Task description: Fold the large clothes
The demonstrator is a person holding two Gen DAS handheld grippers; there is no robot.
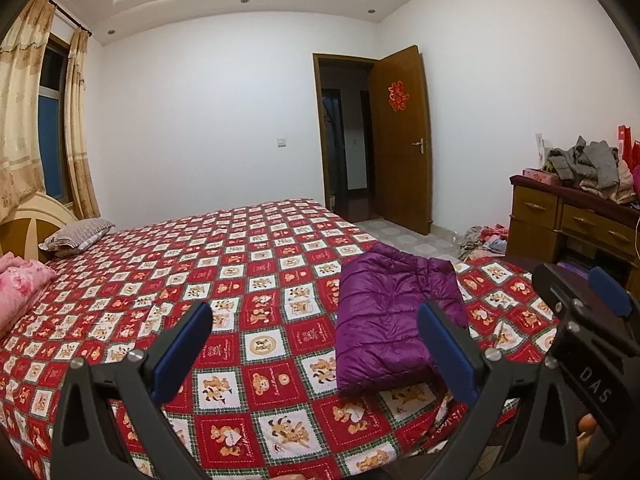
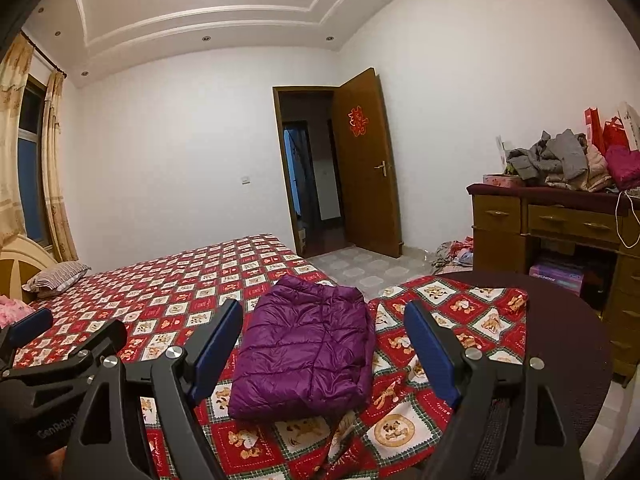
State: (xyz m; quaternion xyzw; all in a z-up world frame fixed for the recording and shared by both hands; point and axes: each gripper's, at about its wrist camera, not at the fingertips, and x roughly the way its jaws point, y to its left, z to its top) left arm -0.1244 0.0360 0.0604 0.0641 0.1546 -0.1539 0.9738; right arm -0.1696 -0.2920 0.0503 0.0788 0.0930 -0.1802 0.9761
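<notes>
Purple puffer jacket (image 2: pixel 304 344) lies folded into a neat rectangle near the corner of the bed (image 1: pixel 224 264), on the red bear-print cover. Left gripper (image 1: pixel 316 344) jaws wide apart, nothing between them, hovering over the cover beside the jacket. Right gripper (image 2: pixel 324 344) also spread wide, empty, jacket straight ahead and untouched

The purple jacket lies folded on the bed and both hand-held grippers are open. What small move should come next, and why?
Probably draw both back from the purple jacket. It already lies as a compact folded bundle on the bed, and the left hand-held gripper and the right hand-held gripper stand open, holding nothing. More clothes wait on the dresser, so one could be fetched next.
</notes>
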